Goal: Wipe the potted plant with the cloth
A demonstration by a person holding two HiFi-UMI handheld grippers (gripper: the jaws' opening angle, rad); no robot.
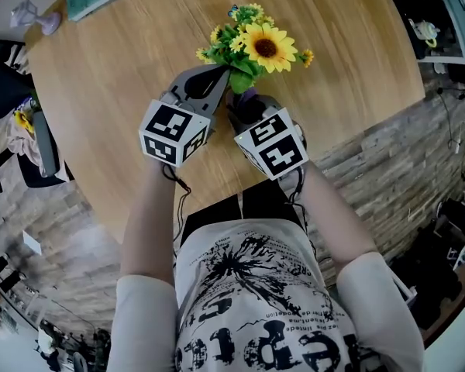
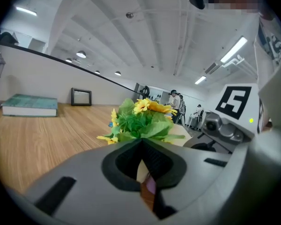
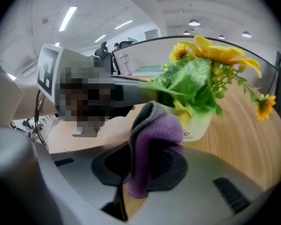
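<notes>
1. Plant (image 1: 256, 46) is standing upright in its pot (image 3: 196, 125) toward the middle of the table (image 1: 124, 76), just beyond the tips of both grippers.
2. Right gripper (image 3: 139, 170) is pinching the cloth (image 3: 152, 139). Its jaws are narrowed on a fold that is bulging up over them, close under the leaves and near the pot. Whether the cloth is touching the plant cannot be told.
3. Left gripper (image 2: 141, 142) is showing its jaws fully together with nothing clamped. Its tip is pointing at the plant's base from the other side.
4. Tipping: the pot is looking small and light. With the left gripper only beside it, a sideways wipe is likely to be sliding or toppling it.
5. Slipping: only one fold is being held, so drag against the leaves may be pulling the cloth free.
6. Damage: hard jaw edges, not cloth, may be meeting stems and petals, bending or dislodging them.
7. Collision: the two grippers are crowding one small plant, so a broad stroke may be knocking one against the other.
</notes>
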